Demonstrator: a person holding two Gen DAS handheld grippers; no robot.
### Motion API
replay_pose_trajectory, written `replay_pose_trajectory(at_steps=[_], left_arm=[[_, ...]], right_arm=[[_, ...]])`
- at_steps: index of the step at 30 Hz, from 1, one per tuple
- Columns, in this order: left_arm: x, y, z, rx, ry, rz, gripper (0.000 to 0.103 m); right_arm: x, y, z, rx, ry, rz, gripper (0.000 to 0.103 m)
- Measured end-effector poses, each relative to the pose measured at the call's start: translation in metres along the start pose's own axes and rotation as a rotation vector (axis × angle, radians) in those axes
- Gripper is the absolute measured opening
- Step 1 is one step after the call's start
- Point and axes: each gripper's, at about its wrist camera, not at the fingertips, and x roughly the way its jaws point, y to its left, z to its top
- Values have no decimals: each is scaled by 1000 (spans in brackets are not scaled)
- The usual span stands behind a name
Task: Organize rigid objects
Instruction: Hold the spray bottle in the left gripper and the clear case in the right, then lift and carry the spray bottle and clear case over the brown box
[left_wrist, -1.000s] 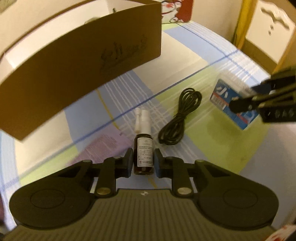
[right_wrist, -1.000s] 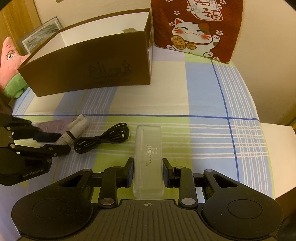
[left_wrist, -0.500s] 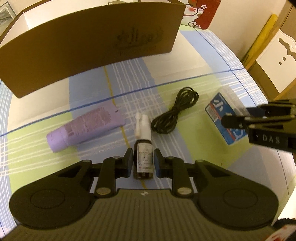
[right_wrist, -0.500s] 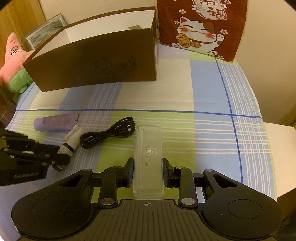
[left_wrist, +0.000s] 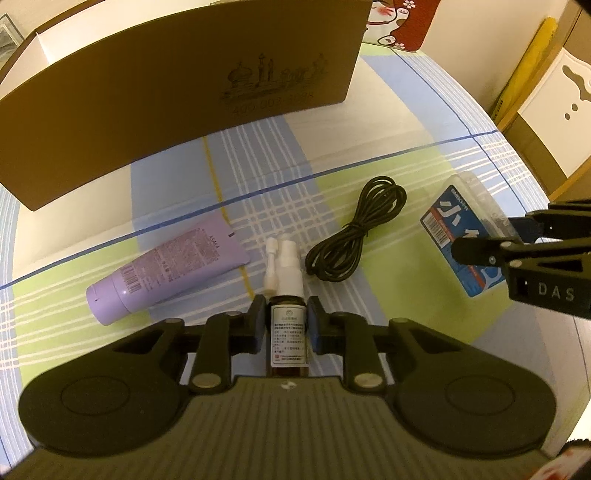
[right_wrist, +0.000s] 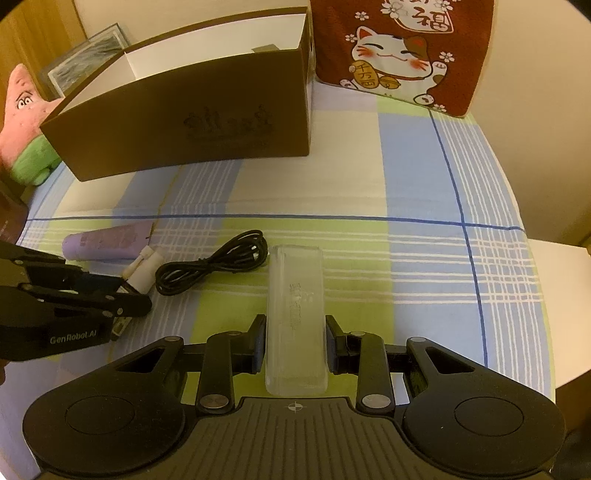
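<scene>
first, in the left wrist view, the left gripper (left_wrist: 287, 324) has its fingers (left_wrist: 258, 321) clamped on a small brown spray bottle (left_wrist: 289, 332), pads pressing both sides of its labelled body, white nozzle pointing away from the camera. just beyond and to the left, a lilac tube (left_wrist: 168, 269) lies on its side on the plaid cloth (left_wrist: 388, 155), cap toward the camera. right of the nozzle sits a coiled black cable (left_wrist: 354, 240), apart from both. further right a clear case with a blue printed card (left_wrist: 458, 240) shows, with the right gripper (left_wrist: 517, 251) reaching in from the right edge and closed around it. a brown cardboard box (left_wrist: 184, 103) stands behind everything, open at the top.

next, in the right wrist view, the right gripper (right_wrist: 295, 343) grips the clear plastic case (right_wrist: 295, 314) lengthwise between its fingers (right_wrist: 258, 343), pads on both long sides. the cable (right_wrist: 214, 266) lies just left of the case's far end. the left gripper (right_wrist: 122, 299) comes in from the left edge, the bottle's white nozzle (right_wrist: 142, 271) poking out past its tips, the tube (right_wrist: 107, 243) behind it. the box (right_wrist: 184, 122) stands farther back, white inside. a red lucky-cat cushion (right_wrist: 402, 48) leans at the back right and a pink starfish plush (right_wrist: 22, 118) sits at the far left.
</scene>
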Motion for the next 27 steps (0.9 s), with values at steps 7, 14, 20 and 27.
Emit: replay_pose_trajectory(at_steps=[7, 14, 20, 27], left_arm=[[-1, 0, -2, 5, 1, 5, 19], [-3, 2, -7, 5, 4, 12, 19], [-8, 6, -14, -1, -1, 17, 19], [-22, 13, -17, -24, -36, 17, 19]], right_arm=[[0, -1, 3, -7, -10, -3, 28], [-2, 2, 0, -43, -29, 3, 28], [-8, 3, -1, -45, -46, 10, 28], [-16, 5, 0, -50, -64, 15, 28]])
